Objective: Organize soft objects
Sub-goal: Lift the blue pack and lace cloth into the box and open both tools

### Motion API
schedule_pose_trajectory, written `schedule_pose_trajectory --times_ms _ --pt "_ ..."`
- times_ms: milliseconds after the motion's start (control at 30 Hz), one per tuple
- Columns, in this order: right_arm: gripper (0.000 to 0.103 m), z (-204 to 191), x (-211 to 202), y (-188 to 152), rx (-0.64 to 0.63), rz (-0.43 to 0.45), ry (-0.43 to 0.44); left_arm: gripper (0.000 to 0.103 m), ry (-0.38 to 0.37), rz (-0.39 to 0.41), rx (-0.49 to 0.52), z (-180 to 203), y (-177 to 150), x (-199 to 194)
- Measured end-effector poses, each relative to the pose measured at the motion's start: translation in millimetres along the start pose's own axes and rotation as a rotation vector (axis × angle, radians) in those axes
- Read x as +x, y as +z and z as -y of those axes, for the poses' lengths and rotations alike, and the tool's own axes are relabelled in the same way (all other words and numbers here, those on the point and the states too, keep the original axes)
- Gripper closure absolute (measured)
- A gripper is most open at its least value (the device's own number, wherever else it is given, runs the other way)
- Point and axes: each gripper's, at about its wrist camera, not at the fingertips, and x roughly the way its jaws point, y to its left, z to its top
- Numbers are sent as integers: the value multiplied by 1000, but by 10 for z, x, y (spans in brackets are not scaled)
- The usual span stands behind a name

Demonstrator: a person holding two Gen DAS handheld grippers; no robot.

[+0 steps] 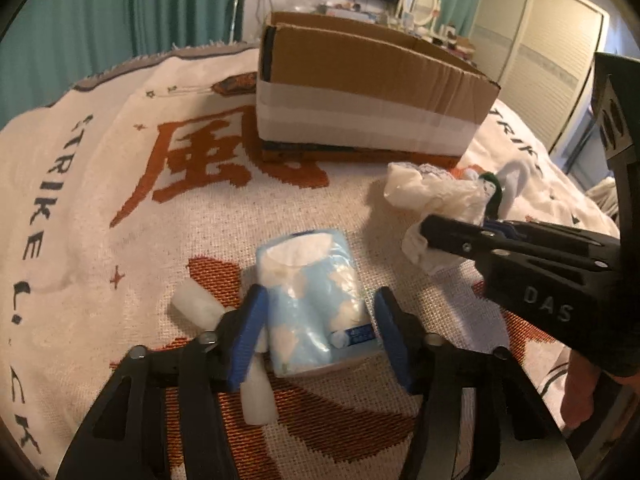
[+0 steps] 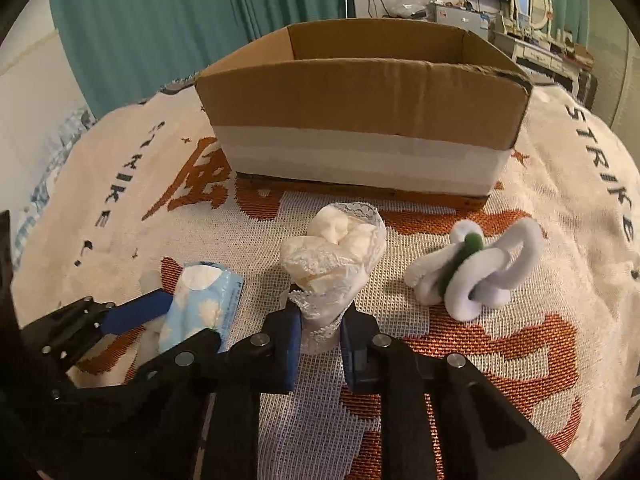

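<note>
Two tools at work on the blanket-covered bed

The left tool (image 1: 316, 332) gapes wide around a blue tissue pack (image 1: 316, 300), pads beside it; the right tool (image 2: 320, 340) is pinched onto a cream lace cloth (image 2: 336, 256). White socks (image 2: 476, 268) lie at three o'clock; the cardboard box (image 2: 360, 128) at twelve

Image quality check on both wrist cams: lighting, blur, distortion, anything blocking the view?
Left wrist view: dim warm light, strong fisheye bend on the open cardboard box, slight softness overall; the right gripper blocks the right side, and the left gripper straddles the blue cloud-print tissue pack. Right wrist view: brighter, sharper; the cream lace cloth bundle is clear, dark vignette at the corners.
</note>
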Motion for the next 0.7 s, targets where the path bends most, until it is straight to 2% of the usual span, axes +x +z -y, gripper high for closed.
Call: schedule_pose_trajectory --times_ms 200,333,467,600,633,700 --pt "87 15 -26 -23 -6 6 8 40 58 3 53 96 -1 106" --pt "87 35 -40 -35 1 9 22 40 130 48 28 24 12 148" --pt "87 32 -61 -39 7 13 33 48 64 39 28 22 10 155" --pt "87 20 -131 -41 -2 23 32 57 71 39 55 82 -21 76" --pt "87 24 -164 -47 -5 26 33 61 67 39 48 86 -15 41" --pt "87 25 -246 -45 -4 36 42 62 41 37 11 41 -5 -71"
